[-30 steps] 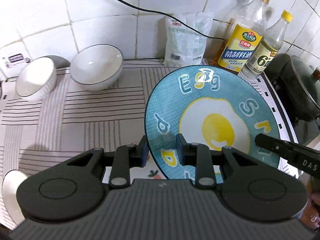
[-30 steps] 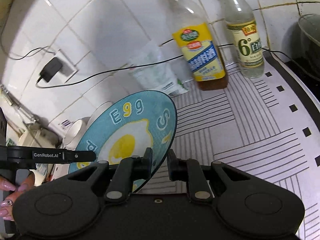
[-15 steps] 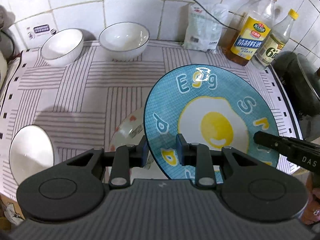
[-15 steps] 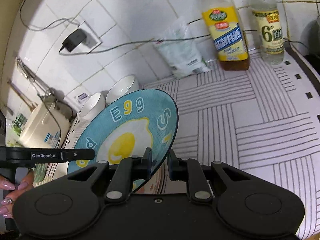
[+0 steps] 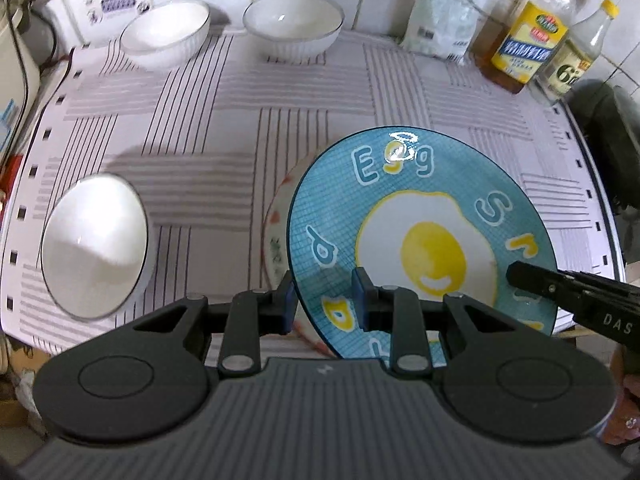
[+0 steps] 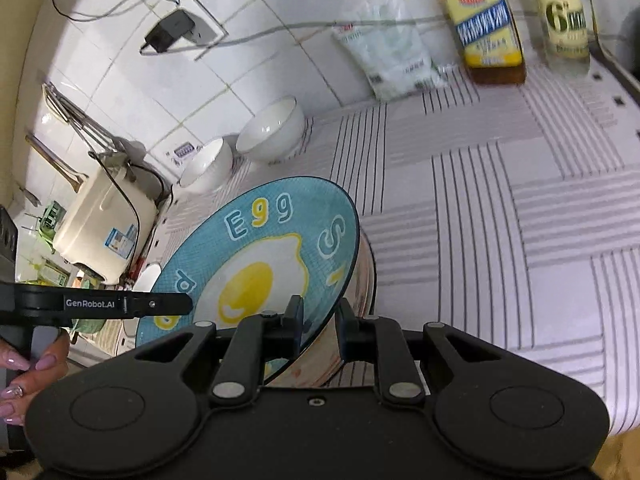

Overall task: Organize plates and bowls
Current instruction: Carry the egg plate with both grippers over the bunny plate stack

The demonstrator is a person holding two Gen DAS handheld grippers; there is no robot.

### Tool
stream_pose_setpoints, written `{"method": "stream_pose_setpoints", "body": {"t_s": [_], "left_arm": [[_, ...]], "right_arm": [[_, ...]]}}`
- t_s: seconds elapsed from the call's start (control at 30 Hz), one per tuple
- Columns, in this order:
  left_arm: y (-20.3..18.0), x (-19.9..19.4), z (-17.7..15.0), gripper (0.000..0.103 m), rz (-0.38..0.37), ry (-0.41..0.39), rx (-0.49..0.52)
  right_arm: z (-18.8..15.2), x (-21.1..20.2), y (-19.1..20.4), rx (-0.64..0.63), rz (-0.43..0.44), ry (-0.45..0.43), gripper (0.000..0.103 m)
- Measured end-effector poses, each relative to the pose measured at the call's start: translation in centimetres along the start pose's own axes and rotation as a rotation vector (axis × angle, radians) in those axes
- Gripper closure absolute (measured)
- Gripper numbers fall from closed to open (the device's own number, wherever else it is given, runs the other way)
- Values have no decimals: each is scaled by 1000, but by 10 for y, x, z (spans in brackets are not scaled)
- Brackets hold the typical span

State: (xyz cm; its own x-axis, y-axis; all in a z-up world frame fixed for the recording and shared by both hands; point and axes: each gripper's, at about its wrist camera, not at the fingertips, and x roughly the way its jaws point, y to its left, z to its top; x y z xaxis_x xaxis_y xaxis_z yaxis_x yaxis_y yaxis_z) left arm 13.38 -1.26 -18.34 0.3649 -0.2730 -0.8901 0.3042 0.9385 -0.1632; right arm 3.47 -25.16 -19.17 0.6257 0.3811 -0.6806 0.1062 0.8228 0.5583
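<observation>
White tiled wall (image 6: 120,92), striped counter mat (image 5: 256,128), plugged-in wall socket (image 6: 180,30), possibly a rice cooker (image 6: 108,224)

Glossy glazed ceramic plate (image 5: 420,236); matt black plastic gripper (image 5: 324,300); glossy bowls (image 5: 94,246).

A round blue ceramic plate (image 5: 420,240) printed with a fried egg and the word "Egg" hangs tilted above the striped mat, partly covering a pale floral-patterned plate (image 5: 276,236) lying flat beneath it. Two white ribbed bowls with dark rims (image 5: 166,34) (image 5: 294,24) stand upright side by side at the tiled wall; a third white bowl (image 5: 94,246) sits near the mat's front left edge
</observation>
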Motion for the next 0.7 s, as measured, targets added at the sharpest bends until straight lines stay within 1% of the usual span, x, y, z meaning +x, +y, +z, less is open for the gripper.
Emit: {"method": "stream_pose_setpoints", "body": {"t_s": [0.17, 0.27, 0.37, 0.6, 0.7], "left_arm": [[11, 7, -8, 76, 2, 37, -44], [16, 11, -8, 76, 4, 61, -57], [18, 15, -7, 76, 7, 78, -61], [22, 23, -4, 76, -6, 112, -86], [21, 26, -2, 76, -12, 131, -95]], "right_arm": [[-8, 10, 4, -7, 0, 41, 82], [-10, 16, 9, -40, -7, 45, 82], [-12, 21, 10, -26, -10, 57, 82], [-8, 30, 12, -53, -31, 84, 82], [-5, 32, 15, -84, -49, 94, 82]]}}
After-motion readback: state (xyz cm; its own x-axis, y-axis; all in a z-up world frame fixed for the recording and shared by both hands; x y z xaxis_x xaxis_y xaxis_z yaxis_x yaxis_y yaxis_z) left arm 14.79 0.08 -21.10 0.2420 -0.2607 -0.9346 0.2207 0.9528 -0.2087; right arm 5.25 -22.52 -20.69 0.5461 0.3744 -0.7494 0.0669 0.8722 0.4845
